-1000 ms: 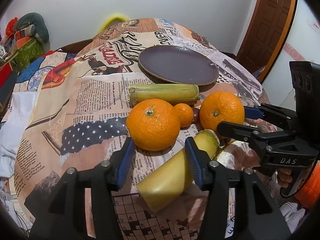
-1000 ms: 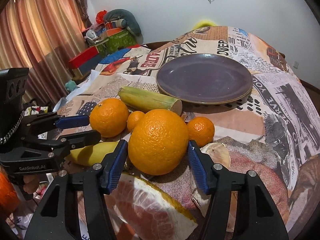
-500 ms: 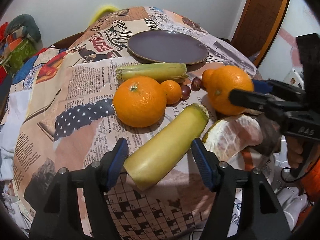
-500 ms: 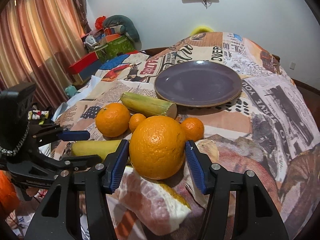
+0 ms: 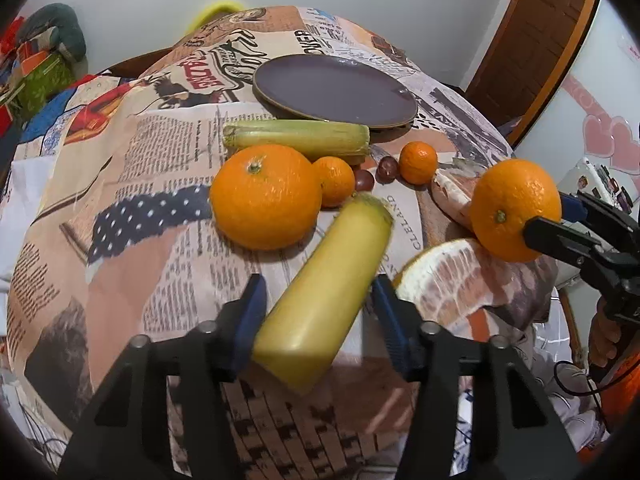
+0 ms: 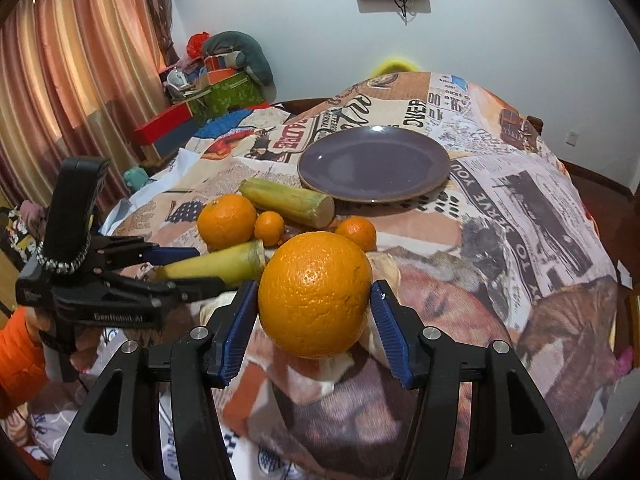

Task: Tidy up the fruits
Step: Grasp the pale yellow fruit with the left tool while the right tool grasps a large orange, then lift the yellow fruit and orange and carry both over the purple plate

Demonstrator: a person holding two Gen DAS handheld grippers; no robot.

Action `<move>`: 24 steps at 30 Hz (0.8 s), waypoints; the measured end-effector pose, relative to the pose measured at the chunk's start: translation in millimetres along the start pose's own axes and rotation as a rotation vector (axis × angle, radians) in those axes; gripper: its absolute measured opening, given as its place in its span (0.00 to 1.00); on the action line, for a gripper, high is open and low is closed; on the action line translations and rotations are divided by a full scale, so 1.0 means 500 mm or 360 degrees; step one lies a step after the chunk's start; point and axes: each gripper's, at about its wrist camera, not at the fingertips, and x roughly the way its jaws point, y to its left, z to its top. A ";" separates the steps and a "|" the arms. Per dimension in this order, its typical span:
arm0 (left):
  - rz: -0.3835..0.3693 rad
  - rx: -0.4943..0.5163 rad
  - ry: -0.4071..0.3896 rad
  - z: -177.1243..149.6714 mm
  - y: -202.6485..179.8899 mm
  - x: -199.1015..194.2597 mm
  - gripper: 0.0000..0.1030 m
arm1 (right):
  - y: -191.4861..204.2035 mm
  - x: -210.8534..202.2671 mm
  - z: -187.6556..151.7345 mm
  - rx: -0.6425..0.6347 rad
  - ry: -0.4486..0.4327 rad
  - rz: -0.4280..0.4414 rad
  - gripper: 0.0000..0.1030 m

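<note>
My right gripper has a large orange pinched between its blue fingers, closed onto the fruit's widest part, and lifted clear of the cloth-covered counter. The skin is pebbled and firm, the fruit round and fairly heavy for its size, I judge, so a hold across the middle is the right one; any lower or higher and it would squirt out.

My left gripper straddles a yellow-green cane piece, a stiff cylinder with a smooth, waxy skin. The fingers sit at either side of its lower half. It is blurred in the left view, so I cannot tell for sure whether the pads are pressing it or only close beside it, though it looks raised off the cloth. It would pivot if held at one end, so I would take it nearer mid-length.

The purple plate lies bare at the far side of the counter, well apart from both grippers. Between it and me rest a second cane piece, another large orange, two small mandarins, two dark round fruits and opened pomelo segments, soft and easily torn.
</note>
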 end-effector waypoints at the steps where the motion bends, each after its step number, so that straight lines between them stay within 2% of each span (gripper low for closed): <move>1: -0.0015 0.0000 0.0004 -0.003 -0.002 -0.006 0.44 | 0.000 -0.003 -0.004 -0.0004 0.0003 -0.0008 0.53; 4: -0.0051 0.0036 0.0007 -0.010 -0.016 -0.018 0.39 | -0.003 -0.007 -0.013 0.0002 0.0011 -0.0015 0.53; 14: -0.0049 0.0061 0.0027 0.022 -0.022 0.015 0.38 | -0.011 0.026 -0.017 0.0059 0.0041 0.0029 0.60; 24: -0.0125 -0.0053 0.0081 0.047 0.006 0.047 0.39 | -0.005 0.060 -0.018 0.0068 0.0094 0.0030 0.62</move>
